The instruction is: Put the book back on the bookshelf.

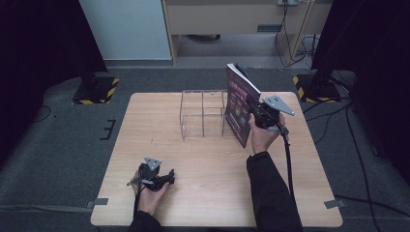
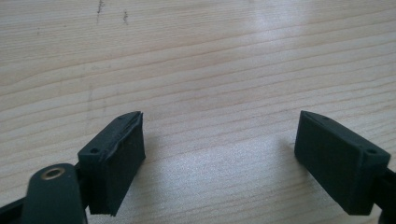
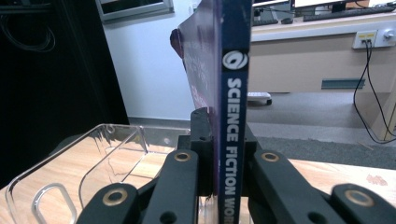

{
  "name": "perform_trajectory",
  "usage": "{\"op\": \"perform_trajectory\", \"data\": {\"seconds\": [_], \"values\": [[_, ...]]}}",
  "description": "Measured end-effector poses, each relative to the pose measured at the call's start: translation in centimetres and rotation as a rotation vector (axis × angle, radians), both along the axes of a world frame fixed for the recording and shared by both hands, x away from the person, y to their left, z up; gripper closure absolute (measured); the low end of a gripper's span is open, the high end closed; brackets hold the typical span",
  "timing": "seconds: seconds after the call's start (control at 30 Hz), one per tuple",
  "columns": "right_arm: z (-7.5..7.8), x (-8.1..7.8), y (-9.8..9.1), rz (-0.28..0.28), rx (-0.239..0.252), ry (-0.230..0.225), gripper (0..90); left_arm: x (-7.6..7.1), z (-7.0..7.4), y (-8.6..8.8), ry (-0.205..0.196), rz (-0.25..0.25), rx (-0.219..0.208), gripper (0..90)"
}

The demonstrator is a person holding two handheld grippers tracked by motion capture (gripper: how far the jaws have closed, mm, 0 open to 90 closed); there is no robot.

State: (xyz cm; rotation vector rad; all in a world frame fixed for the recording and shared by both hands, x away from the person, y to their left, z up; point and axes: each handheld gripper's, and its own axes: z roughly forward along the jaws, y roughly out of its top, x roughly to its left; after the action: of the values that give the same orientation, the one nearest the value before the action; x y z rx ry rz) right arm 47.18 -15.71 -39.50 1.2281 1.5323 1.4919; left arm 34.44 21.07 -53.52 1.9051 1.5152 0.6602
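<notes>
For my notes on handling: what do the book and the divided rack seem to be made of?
Book: paper with a glossy printed cover, judging by its sheen and spine lettering. Rack: clear, smooth plastic, probably acrylic; the table shows through it and its edges glint.

The book (image 3: 231, 116) at the centre of the right gripper view has a dark blue spine with white lettering and a white oval emblem, and its cover (image 1: 238, 104) is purple with pink and yellow print. The table (image 1: 203, 159) is pale wood grain, the rack (image 1: 203, 113) above centre in the high view is clear plastic, and the stand bases (image 1: 96, 91) at upper left and right carry yellow-and-black stripes.
</notes>
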Motion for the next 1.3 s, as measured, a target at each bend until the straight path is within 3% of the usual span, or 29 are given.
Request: {"op": "perform_trajectory", "data": {"seconds": [0.37,0.83,1.3], "values": [[-1.2,-0.2,0.1,-0.020,-0.004,-0.020,84.1,0.0,0.0,0.0,-0.001,0.000,0.000,15.2],[-1.7,-1.2,-0.3,-0.016,-0.071,-0.013,80.3,0.0,0.0,0.0,-0.001,0.000,0.000,15.3],[-2.0,-1.0,-0.3,-0.010,-0.094,0.001,62.3,0.0,0.0,0.0,-0.001,0.001,0.000,15.3]]}}
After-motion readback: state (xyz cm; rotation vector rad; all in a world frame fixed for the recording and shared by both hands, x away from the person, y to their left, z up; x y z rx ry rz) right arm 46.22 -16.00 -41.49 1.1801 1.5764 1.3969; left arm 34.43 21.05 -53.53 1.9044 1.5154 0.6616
